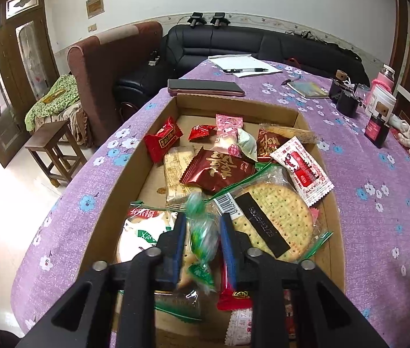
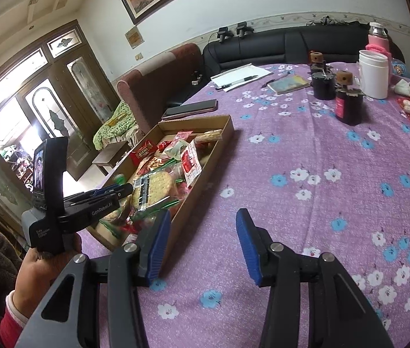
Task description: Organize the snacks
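The left tool (image 1: pixel 199 226) stands narrowly parted around a blurred green candy (image 1: pixel 202 232) over the near end of the box (image 1: pixel 235 103), at the tabletop's (image 2: pixel 306 150) left edge. Unpressed, the candy may catch a pad and land askew. The right tool (image 2: pixel 202 243) gapes wide, empty.

Green candy (image 1: pixel 202 232) motion-blurred, red packet (image 1: pixel 234 295) partly hidden behind tool fingers (image 1: pixel 228 243)

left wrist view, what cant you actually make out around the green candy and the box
- Green candy, left wrist view: motion-blurred between the left gripper pads, so contact with them is unclear.
- Near end of the cardboard box, left wrist view: the gripper's black frame hides the snacks there.
- Right wrist view: the candy is a tiny green smear, and the right gripper finger covers the box's near corner.
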Motion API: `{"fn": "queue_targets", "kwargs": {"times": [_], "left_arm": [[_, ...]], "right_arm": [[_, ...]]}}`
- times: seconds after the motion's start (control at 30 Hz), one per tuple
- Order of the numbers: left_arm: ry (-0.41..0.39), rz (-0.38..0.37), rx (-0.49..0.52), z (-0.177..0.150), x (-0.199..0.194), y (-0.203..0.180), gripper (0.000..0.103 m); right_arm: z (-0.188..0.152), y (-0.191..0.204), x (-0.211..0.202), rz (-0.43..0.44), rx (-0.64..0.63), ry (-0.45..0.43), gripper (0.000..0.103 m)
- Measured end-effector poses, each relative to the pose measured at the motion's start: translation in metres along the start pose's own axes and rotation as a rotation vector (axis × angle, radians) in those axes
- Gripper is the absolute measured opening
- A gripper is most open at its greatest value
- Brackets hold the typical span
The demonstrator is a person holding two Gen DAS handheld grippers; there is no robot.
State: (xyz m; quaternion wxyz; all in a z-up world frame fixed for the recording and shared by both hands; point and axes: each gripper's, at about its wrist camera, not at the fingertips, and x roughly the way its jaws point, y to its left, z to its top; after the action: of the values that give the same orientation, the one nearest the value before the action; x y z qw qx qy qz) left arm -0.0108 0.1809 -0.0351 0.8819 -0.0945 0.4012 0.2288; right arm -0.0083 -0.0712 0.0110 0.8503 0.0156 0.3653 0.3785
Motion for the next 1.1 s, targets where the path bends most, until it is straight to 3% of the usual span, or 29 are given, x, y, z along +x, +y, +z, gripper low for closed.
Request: {"fn": "queue_targets", "kwargs": {"times": [0.03, 0.07, 0.1, 0.13, 0.4, 0.53, 0.63, 0.73, 0.87, 1.1], "left_arm": [[-0.002, 0.0, -0.005, 0.001, -0.001, 0.001, 0.056], [-0.009, 0.002, -0.013, 0.001, -0.003, 0.002, 0.067], [-0.016, 0.013, -0.017, 0.002, -0.005, 0.002, 0.085], [-0.026, 0.027, -0.019, 0.002, -0.008, 0.002, 0.094], [-0.039, 0.034, 0.034, 0.005, -0.028, -0.012, 0.098], [-0.06, 0.025, 0.058, 0.003, -0.042, -0.019, 0.101], [-0.073, 0.019, 0.07, 0.002, -0.051, -0.023, 0.101], [-0.081, 0.009, 0.056, 0.001, -0.059, -0.023, 0.101], [-0.096, 0.018, 0.035, -0.001, -0.069, -0.017, 0.101], [-0.136, 0.043, -0.029, -0.006, -0.091, -0.001, 0.102]], "right_arm": [[0.0, -0.001, -0.001, 0.0, 0.0, -0.002, 0.046], [-0.001, 0.0, -0.003, 0.0, -0.001, -0.005, 0.046], [-0.001, 0.0, -0.004, 0.002, 0.0, -0.008, 0.046], [-0.001, 0.001, -0.005, 0.003, 0.001, -0.011, 0.047], [-0.006, 0.004, -0.011, 0.028, 0.003, -0.02, 0.048], [-0.006, 0.004, -0.019, 0.033, 0.007, -0.042, 0.056], [-0.007, 0.004, -0.025, 0.033, 0.008, -0.057, 0.056], [-0.01, 0.005, -0.031, 0.035, 0.01, -0.073, 0.058], [-0.013, 0.008, -0.037, 0.033, 0.005, -0.094, 0.068], [-0.019, 0.016, -0.042, 0.039, -0.008, -0.101, 0.071]]}}
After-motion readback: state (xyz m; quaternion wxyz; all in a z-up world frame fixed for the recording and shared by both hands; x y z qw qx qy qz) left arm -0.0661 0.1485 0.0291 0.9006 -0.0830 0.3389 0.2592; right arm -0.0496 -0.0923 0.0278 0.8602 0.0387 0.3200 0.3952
